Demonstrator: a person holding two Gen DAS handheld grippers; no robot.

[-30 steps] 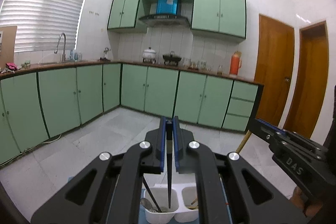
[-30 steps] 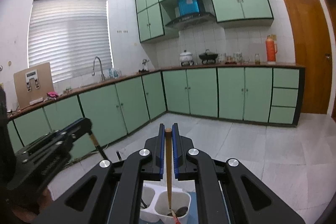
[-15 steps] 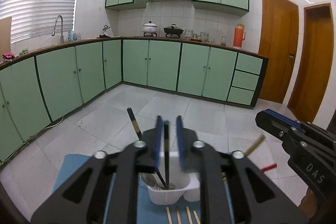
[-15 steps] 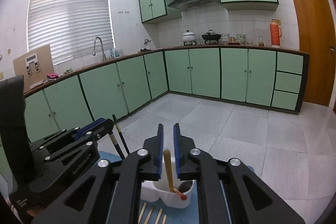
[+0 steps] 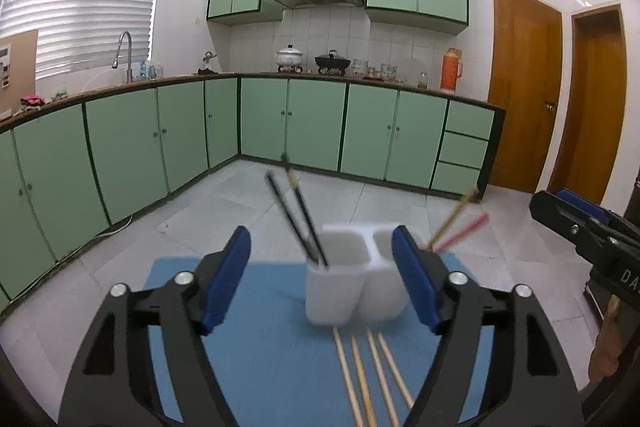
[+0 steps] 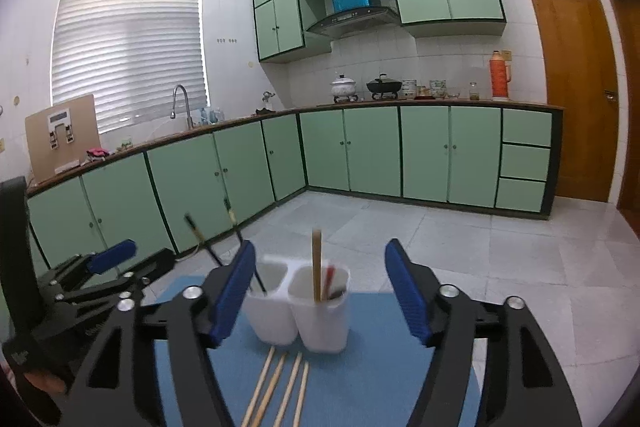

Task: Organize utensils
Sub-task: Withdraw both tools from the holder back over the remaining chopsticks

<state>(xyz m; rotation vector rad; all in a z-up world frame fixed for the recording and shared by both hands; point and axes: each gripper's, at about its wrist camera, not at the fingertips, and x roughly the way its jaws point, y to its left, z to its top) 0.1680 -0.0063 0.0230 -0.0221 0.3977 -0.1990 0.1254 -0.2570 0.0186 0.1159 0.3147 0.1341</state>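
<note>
Chopsticks point(image 5: 370, 375) cut off by frame edge, white holder point(image 5: 352, 279) blurred, left gripper point(image 5: 322, 281) and right gripper point(image 6: 318, 293) jaws wide, empty.

A plain white plastic two-cup utensil holder point(image 5: 352, 283) is sitting on a solid blue mat point(image 5: 280, 367). Two glossy black chopsticks point(image 5: 296, 219) are showing in its left cup; a pale tan wooden chopstick point(image 6: 317, 263) and a red stick point(image 6: 329, 277) are showing in its right cup. Four light bamboo-coloured chopsticks point(image 6: 280, 391) are lying on the blue. Both the left tongs point(image 5: 322, 279) and the right tongs point(image 6: 318, 291) are wearing ribbed royal-blue pads point(image 6: 406, 293) on matte black frames. Mint-green cabinet doors point(image 6: 372, 151) are carrying dark green edging.
</note>
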